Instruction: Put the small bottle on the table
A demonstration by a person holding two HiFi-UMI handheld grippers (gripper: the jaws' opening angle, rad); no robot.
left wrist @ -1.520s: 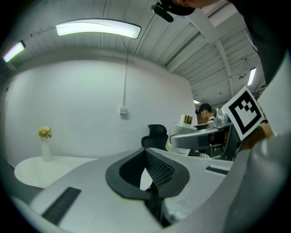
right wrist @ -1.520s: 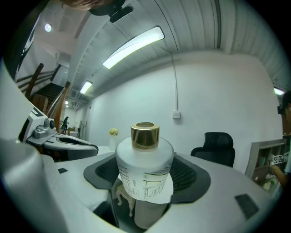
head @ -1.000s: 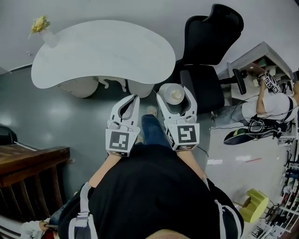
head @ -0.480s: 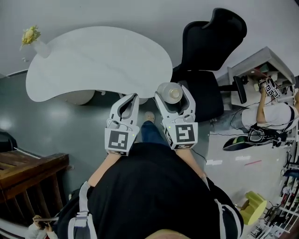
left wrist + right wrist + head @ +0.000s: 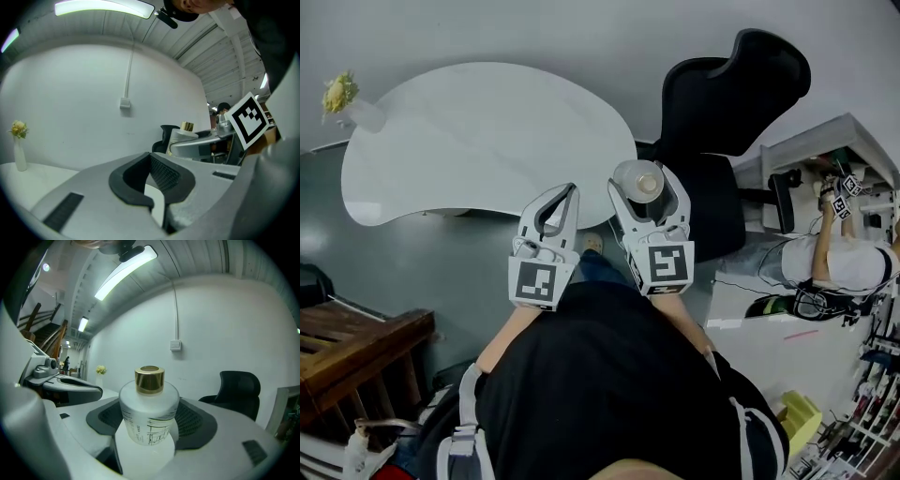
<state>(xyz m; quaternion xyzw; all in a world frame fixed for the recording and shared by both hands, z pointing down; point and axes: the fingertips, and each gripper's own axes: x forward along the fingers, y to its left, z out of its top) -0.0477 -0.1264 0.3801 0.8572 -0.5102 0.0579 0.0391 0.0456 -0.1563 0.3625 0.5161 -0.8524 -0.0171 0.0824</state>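
A small frosted white bottle (image 5: 149, 413) with a gold cap stands upright between the jaws of my right gripper (image 5: 643, 185), which is shut on it. In the head view the bottle (image 5: 639, 180) hangs just off the right end of the white kidney-shaped table (image 5: 478, 131). My left gripper (image 5: 558, 202) is beside it, shut with nothing in it, its tips over the table's near edge. From the left gripper view the bottle (image 5: 183, 133) shows to the right, held in the other gripper's jaws.
A black office chair (image 5: 727, 122) stands right of the table. A thin vase with yellow flowers (image 5: 342, 98) sits at the table's far left end. A wooden stair rail (image 5: 356, 352) is at lower left. Another person (image 5: 839, 258) sits by a desk (image 5: 825, 150) at right.
The table has drawn closer and shifted left under the grippers. Both grippers now reach its near edge, the right one still holding the bottle.
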